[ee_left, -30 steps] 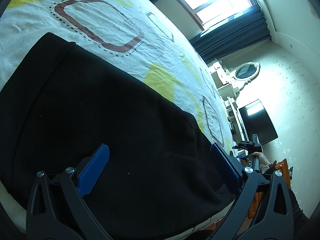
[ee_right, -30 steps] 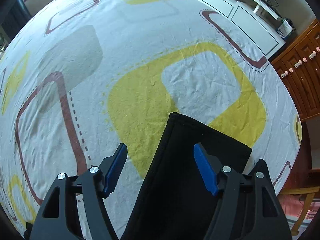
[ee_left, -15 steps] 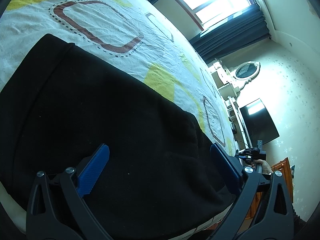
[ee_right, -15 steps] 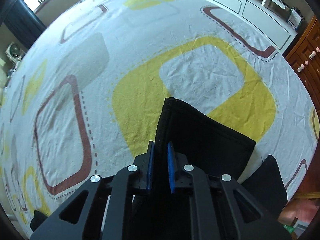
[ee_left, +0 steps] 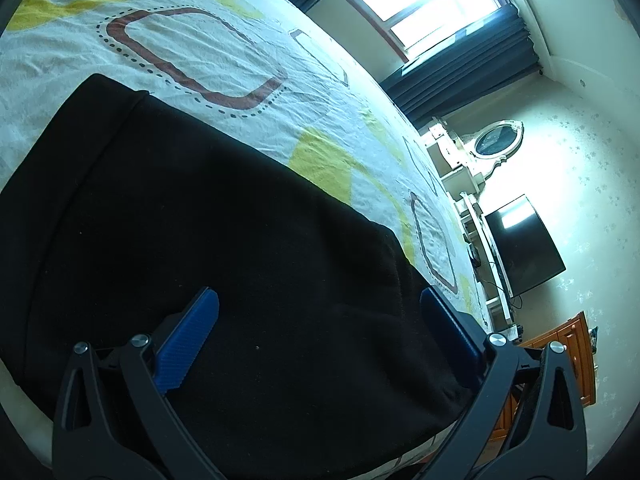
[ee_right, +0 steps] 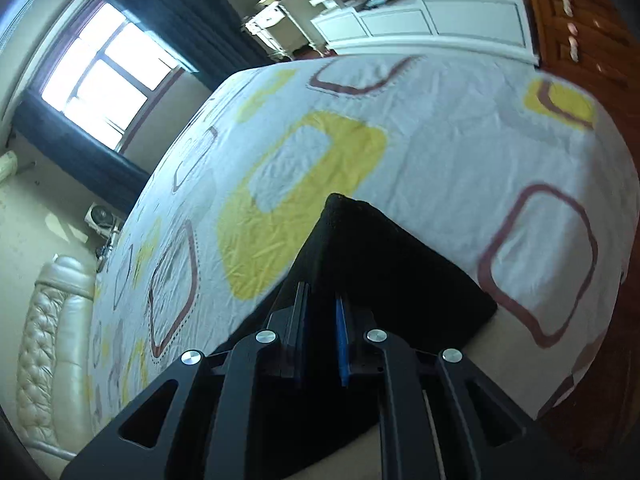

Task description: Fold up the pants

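Pants (ee_left: pixel 208 248): black, lying flat on the patterned bedsheet (ee_left: pixel 192 40) at the near edge of the bed, one broad end under the left gripper (ee_left: pixel 320 320), a narrower end running off to the right. Left gripper hangs just above the fabric, jaws spread wide, nothing between the pads. Right gripper (ee_right: pixel 320 340) is clenched on the narrow end of the pants (ee_right: pixel 380 256); cloth fills the slot between the blue pads, and the free corner pokes up past the tips, raised off the sheet.

Handling, my read: soft, thick knit, light, no stiffness. It will droop and drag either side of any pinch point, and the layers can slide apart. Not fragile, not slippery against cotton. Best hold is at a hem or corner, through all layers at once. For a clean fold the left should pinch the matching edge on its side, so both ends travel together. A one-point carry risks a skewed fold.
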### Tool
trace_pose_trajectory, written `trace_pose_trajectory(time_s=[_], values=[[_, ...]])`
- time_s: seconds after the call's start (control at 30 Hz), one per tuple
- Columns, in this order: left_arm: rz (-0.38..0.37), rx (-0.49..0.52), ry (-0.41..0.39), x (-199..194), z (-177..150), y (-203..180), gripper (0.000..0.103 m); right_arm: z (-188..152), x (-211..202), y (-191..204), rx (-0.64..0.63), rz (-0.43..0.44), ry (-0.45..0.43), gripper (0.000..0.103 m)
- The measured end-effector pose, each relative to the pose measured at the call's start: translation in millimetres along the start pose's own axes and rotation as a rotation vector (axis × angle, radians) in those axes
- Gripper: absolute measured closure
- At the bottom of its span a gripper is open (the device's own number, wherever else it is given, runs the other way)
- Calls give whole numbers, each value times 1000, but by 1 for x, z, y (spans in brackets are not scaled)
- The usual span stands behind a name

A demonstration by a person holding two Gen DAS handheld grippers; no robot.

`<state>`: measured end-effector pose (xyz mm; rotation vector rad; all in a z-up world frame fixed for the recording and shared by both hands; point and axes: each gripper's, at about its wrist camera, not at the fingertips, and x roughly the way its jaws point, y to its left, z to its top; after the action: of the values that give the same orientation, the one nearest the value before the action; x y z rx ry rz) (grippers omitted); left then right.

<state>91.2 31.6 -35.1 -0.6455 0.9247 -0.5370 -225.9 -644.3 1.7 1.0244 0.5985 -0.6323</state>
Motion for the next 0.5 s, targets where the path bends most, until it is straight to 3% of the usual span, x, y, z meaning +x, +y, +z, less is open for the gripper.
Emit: trace_pose_trajectory(time_s=[0.17, 0.3, 0.37, 0.47, 0.5], values=[[4, 6, -1, 0, 0, 0, 2, -18, 19, -51, 178, 85, 40, 89], [11, 8, 0, 1, 1, 0, 2, -22, 29, -72, 310, 241, 31, 70], [16, 8, 1, 1, 1, 0, 2, -22, 33, -72, 321, 280, 17, 67], [22, 14, -1, 3, 1, -1, 2, -22, 38, -63, 286, 270, -2, 71], [24, 17, -1, 3, 1, -2, 2, -21, 37, -60, 273, 262, -7, 88]])
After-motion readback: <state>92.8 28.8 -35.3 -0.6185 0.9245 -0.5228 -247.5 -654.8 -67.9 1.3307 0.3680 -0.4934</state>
